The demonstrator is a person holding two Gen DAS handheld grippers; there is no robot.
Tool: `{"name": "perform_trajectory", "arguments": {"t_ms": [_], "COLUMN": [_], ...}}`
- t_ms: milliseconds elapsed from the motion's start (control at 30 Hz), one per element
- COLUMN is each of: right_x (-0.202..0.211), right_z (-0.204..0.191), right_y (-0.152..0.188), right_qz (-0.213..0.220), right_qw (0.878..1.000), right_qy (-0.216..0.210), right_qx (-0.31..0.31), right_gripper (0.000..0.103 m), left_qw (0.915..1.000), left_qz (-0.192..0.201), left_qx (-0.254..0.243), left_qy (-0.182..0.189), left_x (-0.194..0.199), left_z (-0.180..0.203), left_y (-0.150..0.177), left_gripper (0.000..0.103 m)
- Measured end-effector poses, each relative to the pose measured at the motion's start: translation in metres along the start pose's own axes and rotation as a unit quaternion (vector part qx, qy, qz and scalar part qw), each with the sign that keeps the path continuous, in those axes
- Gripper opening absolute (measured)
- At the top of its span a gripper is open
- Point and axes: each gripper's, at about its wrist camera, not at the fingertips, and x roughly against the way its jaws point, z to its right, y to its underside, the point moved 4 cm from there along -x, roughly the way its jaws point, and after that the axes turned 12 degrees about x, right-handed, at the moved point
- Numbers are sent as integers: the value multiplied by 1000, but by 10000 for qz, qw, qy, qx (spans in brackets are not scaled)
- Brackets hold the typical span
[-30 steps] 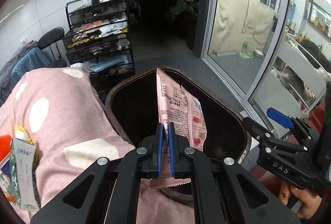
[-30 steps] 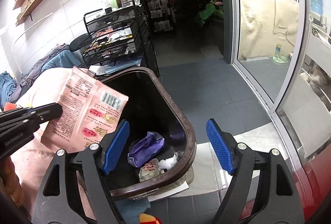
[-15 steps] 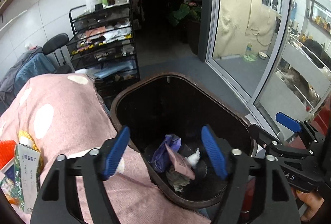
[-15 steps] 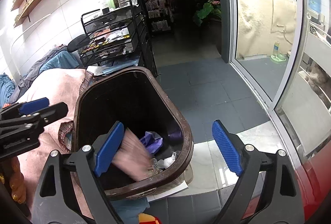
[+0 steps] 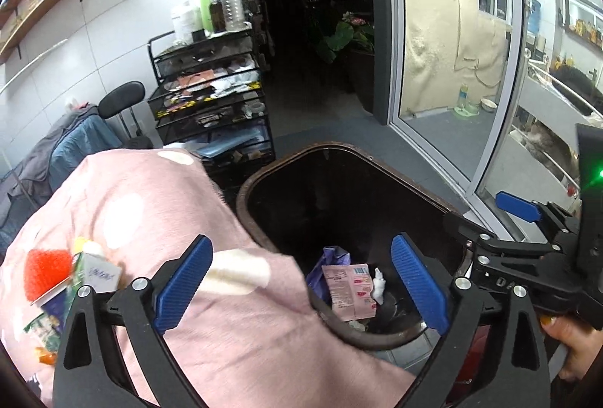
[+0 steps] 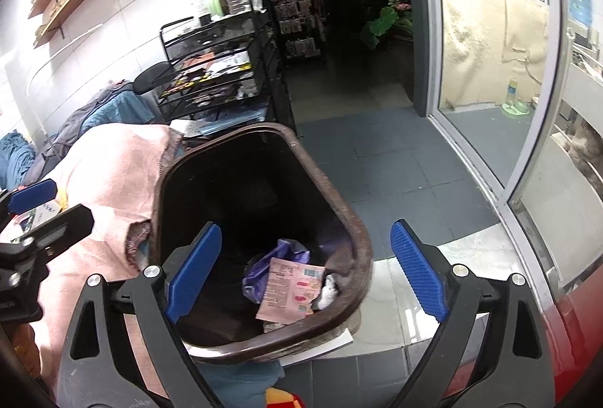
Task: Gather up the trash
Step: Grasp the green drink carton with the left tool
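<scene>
Both pairs of blue-padded fingers stand wide apart with nothing between them: the left gripper hangs over the edge of a pink spotted blanket and the near rim of the brown bin, the right gripper above the bin's open mouth. Down inside lies the pink wrapper, flat on a purple bag and just beside a white wad; its small print is too blurred to read. Left of the blanket sits a green-and-white carton, its lettering also unreadable. Letters "DA" show on the right gripper's body in the left view.
</scene>
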Motion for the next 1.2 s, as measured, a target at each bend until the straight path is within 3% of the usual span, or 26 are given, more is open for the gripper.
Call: {"name": "perform_trajectory", "arguments": {"t_ms": [267, 433, 600, 733, 900, 1100, 1200], "right_x": [3, 8, 14, 21, 27, 31, 34], "right_z": [-40, -71, -100, -126, -150, -171, -179], "right_y": [-6, -10, -16, -20, -22, -21, -21], "right_qz": [21, 78, 149, 205, 238, 236, 246], "right_qw": [9986, 9959, 9913, 9862, 9802, 9750, 9730], "right_qy": [-369, -647, -952, -1193, -1417, -1604, -1673], "right_qx": [375, 621, 894, 1129, 1359, 1518, 1568], "right_gripper": [90, 90, 90, 90, 91, 91, 91], "left_qw": [9985, 9953, 9909, 9873, 9853, 9896, 9892], "left_qz": [173, 30, -165, -452, -724, -865, -962], "left_qx": [199, 546, 1057, 1347, 1389, 945, 777], "left_qy": [-482, -795, -811, -714, -674, -661, -789], "left_x": [30, 38, 41, 31, 19, 6, -4], "left_z": [-55, -105, -154, -184, -198, -191, -187], "left_y": [11, 22, 29, 31, 36, 36, 37], "left_gripper": [96, 96, 95, 85, 81, 78, 69]}}
